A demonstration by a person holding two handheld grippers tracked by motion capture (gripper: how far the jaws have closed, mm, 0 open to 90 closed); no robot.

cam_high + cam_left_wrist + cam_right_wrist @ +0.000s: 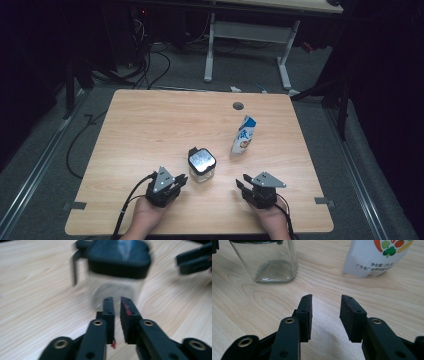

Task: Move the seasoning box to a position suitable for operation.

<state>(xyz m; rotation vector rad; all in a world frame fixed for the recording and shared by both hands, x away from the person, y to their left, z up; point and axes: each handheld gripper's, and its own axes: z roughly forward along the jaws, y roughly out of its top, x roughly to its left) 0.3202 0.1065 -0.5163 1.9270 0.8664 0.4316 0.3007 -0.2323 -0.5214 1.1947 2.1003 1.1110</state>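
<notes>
A square glass jar (201, 165) with a black lid stands near the middle of the wooden table (150, 125). A white and blue printed pouch (243, 136) stands upright to its right. My left gripper (181, 181) is just left of the jar, its tips close to the glass. In the left gripper view, the left gripper (116, 300) has its jaws almost together and empty, and the jar (117, 285) is blurred right ahead. My right gripper (242, 183) sits right of the jar and in front of the pouch. My right gripper (326, 298) is open and empty, with the jar (267, 262) and pouch (377, 257) beyond.
A round cable hole (238, 106) lies near the table's far edge. Tape marks (75, 205) sit at the front corners. Beyond the table are a white-legged desk (247, 32) and floor cables (150, 65). The other gripper (193, 258) shows at the upper right of the left gripper view.
</notes>
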